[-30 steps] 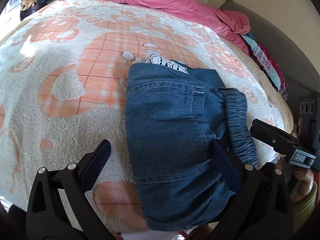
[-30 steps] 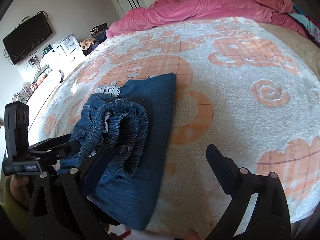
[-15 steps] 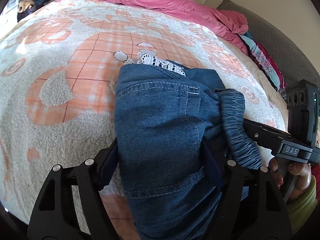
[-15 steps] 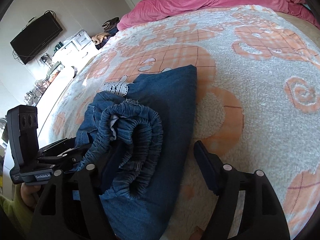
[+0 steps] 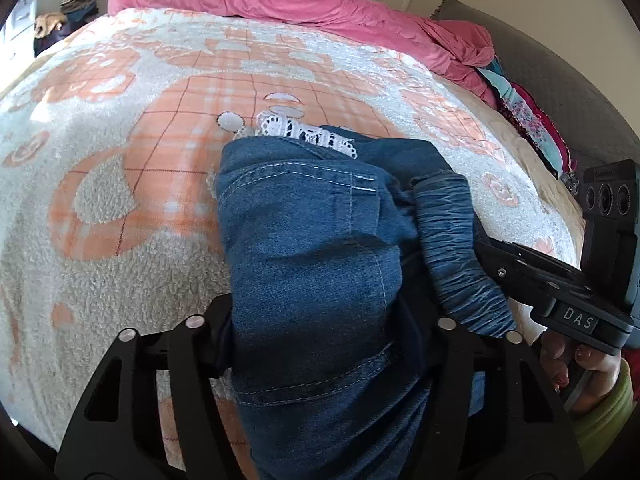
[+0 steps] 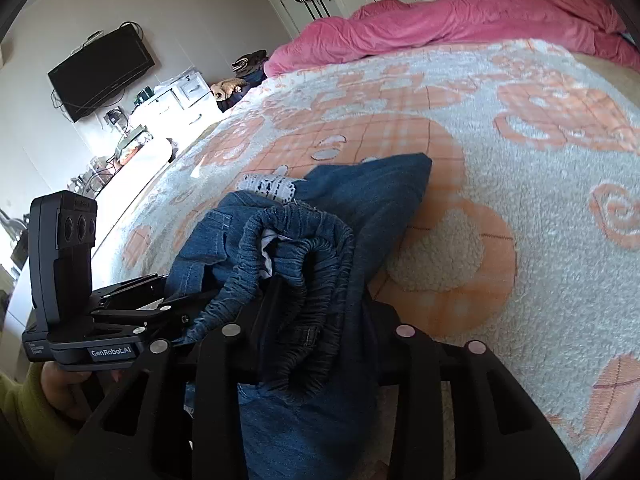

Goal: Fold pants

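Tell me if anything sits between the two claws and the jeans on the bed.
Nothing visible does. The left claw has been closing and pinches the folded jeans across their near end. The right claw has also been closing, on the gathered waistband. Around them lies only the blanket.

Pants: I see the folded jeans (image 5: 312,264) lying on the blanket (image 5: 120,216), near its front edge.
Waistband: the elastic waistband (image 5: 456,248) sits along the jeans' right side, on top of the fold.
Lace: a lace trim (image 5: 304,134) pokes out at the jeans' far end.
Duvet: my views show the bunched duvet (image 6: 460,20) across the far end of the bed, behind the blanket.
Television: the television (image 6: 100,70) hangs on the wall left of the bed, above a dresser (image 6: 176,100).
Clothes: a clothes pile (image 5: 528,120) lies along the bed's right edge.
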### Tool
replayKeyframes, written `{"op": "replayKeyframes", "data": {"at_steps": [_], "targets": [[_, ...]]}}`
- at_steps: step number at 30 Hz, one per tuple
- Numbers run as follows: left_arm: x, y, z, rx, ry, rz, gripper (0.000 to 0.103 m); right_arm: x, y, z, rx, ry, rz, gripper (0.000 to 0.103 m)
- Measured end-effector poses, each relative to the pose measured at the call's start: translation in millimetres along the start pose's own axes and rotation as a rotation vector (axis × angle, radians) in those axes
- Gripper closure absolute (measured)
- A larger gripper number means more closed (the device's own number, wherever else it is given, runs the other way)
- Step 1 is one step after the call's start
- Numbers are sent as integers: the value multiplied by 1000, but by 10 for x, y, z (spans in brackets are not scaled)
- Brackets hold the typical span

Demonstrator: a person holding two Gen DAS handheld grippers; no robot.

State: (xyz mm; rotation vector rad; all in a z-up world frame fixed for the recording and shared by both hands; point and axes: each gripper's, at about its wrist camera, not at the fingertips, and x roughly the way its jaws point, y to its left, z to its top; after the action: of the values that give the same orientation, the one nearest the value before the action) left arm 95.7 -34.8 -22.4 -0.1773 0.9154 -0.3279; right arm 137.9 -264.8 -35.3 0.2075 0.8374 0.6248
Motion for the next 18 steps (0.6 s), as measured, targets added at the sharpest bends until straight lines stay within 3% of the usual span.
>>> {"op": "replayKeyframes", "data": {"at_steps": [4, 9, 18], "targets": [[-61, 1, 34, -12, -7, -19, 59, -55, 126, 29, -47, -23, -18, 75], [-164, -12, 170, -21, -37, -64, 60, -98, 240, 154, -94, -49, -23, 76], [-196, -7, 522, 3, -104, -42, 60, -34, 286, 525, -124, -103, -36, 76]]}}
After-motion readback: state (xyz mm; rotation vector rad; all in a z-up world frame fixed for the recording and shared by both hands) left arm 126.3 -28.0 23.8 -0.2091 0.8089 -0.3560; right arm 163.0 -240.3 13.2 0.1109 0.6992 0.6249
